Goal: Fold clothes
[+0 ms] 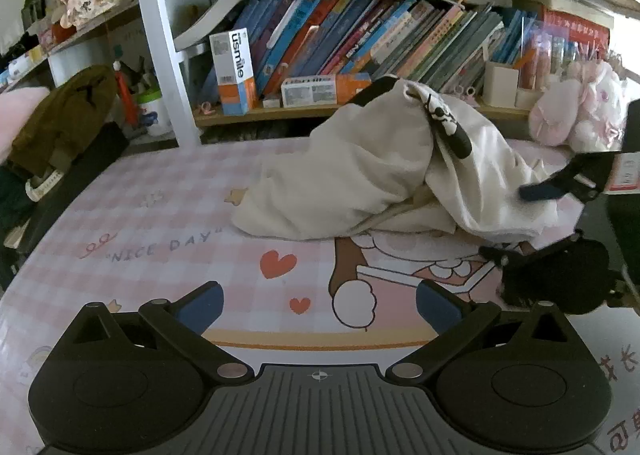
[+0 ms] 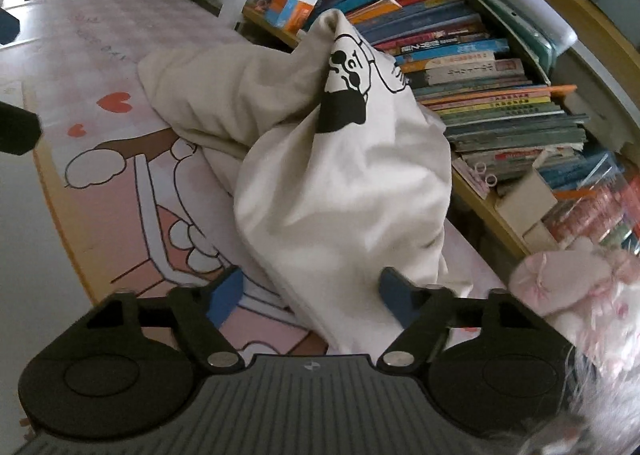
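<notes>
A cream garment (image 1: 352,175) with a black cartoon print lies bunched at the back of the pink checked table mat (image 1: 160,223), its top raised against the bookshelf. My left gripper (image 1: 320,305) hovers open over the bare mat in front of it, with nothing between its blue pads. My right gripper (image 2: 310,295) is rolled on its side at the garment's right end (image 1: 516,223). Its fingers straddle a hanging lower edge of the garment (image 2: 340,183). The cloth brushes the right pad (image 2: 394,295) while the left pad stands apart from it.
Just behind the garment stands a low shelf of leaning books (image 1: 360,35) with a white and orange box (image 1: 232,71). A pink plush toy (image 1: 576,107) lies at the right, close to my right gripper. A brown garment (image 1: 60,115) is heaped at the far left.
</notes>
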`<move>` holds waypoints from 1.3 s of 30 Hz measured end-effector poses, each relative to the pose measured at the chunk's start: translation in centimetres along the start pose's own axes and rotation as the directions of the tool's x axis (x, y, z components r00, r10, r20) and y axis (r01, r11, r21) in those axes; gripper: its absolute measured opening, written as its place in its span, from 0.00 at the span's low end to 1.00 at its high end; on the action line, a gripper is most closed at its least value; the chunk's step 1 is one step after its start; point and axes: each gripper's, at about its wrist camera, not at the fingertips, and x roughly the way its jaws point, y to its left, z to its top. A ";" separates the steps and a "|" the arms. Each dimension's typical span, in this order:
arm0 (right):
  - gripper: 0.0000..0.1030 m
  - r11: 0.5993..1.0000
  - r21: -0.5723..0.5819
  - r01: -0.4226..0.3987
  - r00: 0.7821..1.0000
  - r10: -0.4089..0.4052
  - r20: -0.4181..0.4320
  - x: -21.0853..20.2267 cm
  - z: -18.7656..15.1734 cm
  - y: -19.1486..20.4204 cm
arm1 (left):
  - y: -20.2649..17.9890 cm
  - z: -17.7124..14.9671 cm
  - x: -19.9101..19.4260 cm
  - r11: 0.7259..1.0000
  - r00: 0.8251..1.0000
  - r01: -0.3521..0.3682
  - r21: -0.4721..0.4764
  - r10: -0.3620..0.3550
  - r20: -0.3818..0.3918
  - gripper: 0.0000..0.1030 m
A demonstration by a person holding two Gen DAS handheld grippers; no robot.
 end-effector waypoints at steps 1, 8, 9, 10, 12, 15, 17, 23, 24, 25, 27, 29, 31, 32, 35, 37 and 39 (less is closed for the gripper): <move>0.22 1.000 -0.011 0.006 1.000 -0.006 -0.010 0.3 0.2 0.1 | 0.0 0.1 0.0 1.000 1.000 0.003 0.004 -0.003 0.005 1.00; 0.05 0.998 0.066 0.012 0.997 -0.017 0.069 -3.6 0.4 -2.2 | -1.0 0.2 -0.1 0.995 0.997 0.017 0.101 -0.024 0.068 1.00; 0.05 0.997 0.079 0.017 0.995 -0.024 0.094 -4.8 0.6 -2.6 | -1.3 0.2 0.0 0.992 0.997 0.021 0.124 -0.031 0.076 1.00; 0.05 0.996 0.091 0.023 0.992 -0.034 0.119 -5.9 0.7 -2.9 | -1.5 0.2 0.0 0.990 0.996 0.027 0.139 -0.039 0.081 1.00; 0.05 0.993 0.105 0.062 0.983 -0.079 0.166 -8.3 1.3 -3.7 | -2.0 0.1 0.1 0.985 0.994 0.040 0.169 -0.056 0.092 1.00; 0.05 0.984 0.127 0.124 0.959 -0.152 0.238 -11.9 2.5 -4.8 | -2.5 0.2 0.0 0.978 0.989 0.068 0.195 -0.092 0.118 1.00; 0.05 0.978 0.134 0.161 0.941 -0.193 0.277 -13.9 3.4 -5.3 | -3.0 0.3 -0.1 0.973 0.983 0.075 0.218 -0.110 0.150 1.00; 0.05 0.961 0.131 0.242 0.902 -0.273 0.334 -18.7 4.9 -5.6 | -4.0 0.4 0.0 0.955 0.962 0.072 0.288 -0.143 0.233 1.00; 0.05 0.959 0.131 0.251 0.898 -0.282 0.338 -19.3 5.0 -5.6 | -4.1 0.5 0.0 0.953 0.957 0.072 0.295 -0.149 0.249 1.00; 0.05 0.957 0.128 0.262 0.896 -0.290 0.337 -19.8 5.1 -5.4 | -4.2 0.6 0.1 0.951 0.952 0.076 0.301 -0.158 0.260 1.00; 0.05 0.952 0.128 0.278 0.889 -0.306 0.341 -20.6 5.4 -5.0 | -4.9 0.8 0.4 0.942 0.945 0.079 0.326 -0.175 0.277 1.00; 0.05 0.947 0.133 0.293 0.882 -0.321 0.345 -21.3 5.6 -4.7 | -6.0 0.9 0.8 0.928 0.936 0.071 0.365 -0.189 0.298 1.00; 0.05 0.942 0.139 0.304 0.875 -0.334 0.351 -21.9 5.9 -4.3 | -7.6 0.8 1.1 0.905 0.925 0.050 0.422 -0.202 0.323 1.00; 0.05 0.939 0.141 0.313 0.870 -0.343 0.355 -22.3 6.0 -4.3 | -8.3 0.7 1.2 0.893 0.919 0.036 0.449 -0.206 0.335 1.00; 0.05 0.923 0.160 0.350 0.852 -0.385 0.354 -23.4 6.0 -4.3 | -9.3 0.3 1.9 0.864 0.905 -0.042 0.502 -0.180 0.385 0.83; 0.05 0.909 0.179 0.376 0.844 -0.415 0.340 -24.0 5.7 -4.7 | -7.7 1.1 2.5 0.878 0.914 -0.044 0.477 -0.157 0.374 0.28; 0.05 0.896 0.195 0.399 0.840 -0.443 0.315 -24.5 5.0 -5.1 | -5.4 2.3 2.3 0.908 0.917 -0.011 0.420 -0.158 0.366 0.04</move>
